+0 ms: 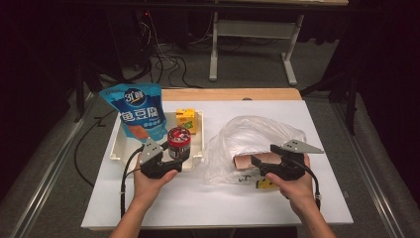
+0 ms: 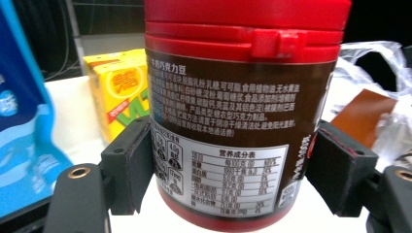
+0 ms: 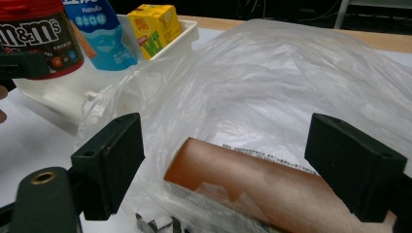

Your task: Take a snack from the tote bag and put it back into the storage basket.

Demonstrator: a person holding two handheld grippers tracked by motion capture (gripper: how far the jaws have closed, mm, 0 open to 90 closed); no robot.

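A red-lidded chocolate jar (image 1: pixel 179 143) with a brown label stands upright at the front of the white tray (image 1: pixel 119 148). My left gripper (image 1: pixel 176 156) is shut on it, the pads (image 2: pixel 136 165) pressing on both sides of the jar (image 2: pixel 228 107). At the right, my right gripper (image 1: pixel 260 166) is open and points into a crumpled clear plastic bag (image 1: pixel 252 134). A brown packet (image 3: pixel 252 179) lies inside the bag, just beyond the right gripper (image 3: pixel 228 165), whose jaws do not touch it.
A blue snack pouch (image 1: pixel 137 111) leans at the tray's back left. A yellow drink carton (image 1: pixel 186 120) stands at its back right. A small yellow and black item (image 1: pixel 266 184) lies under my right hand. The table's front edge is near both wrists.
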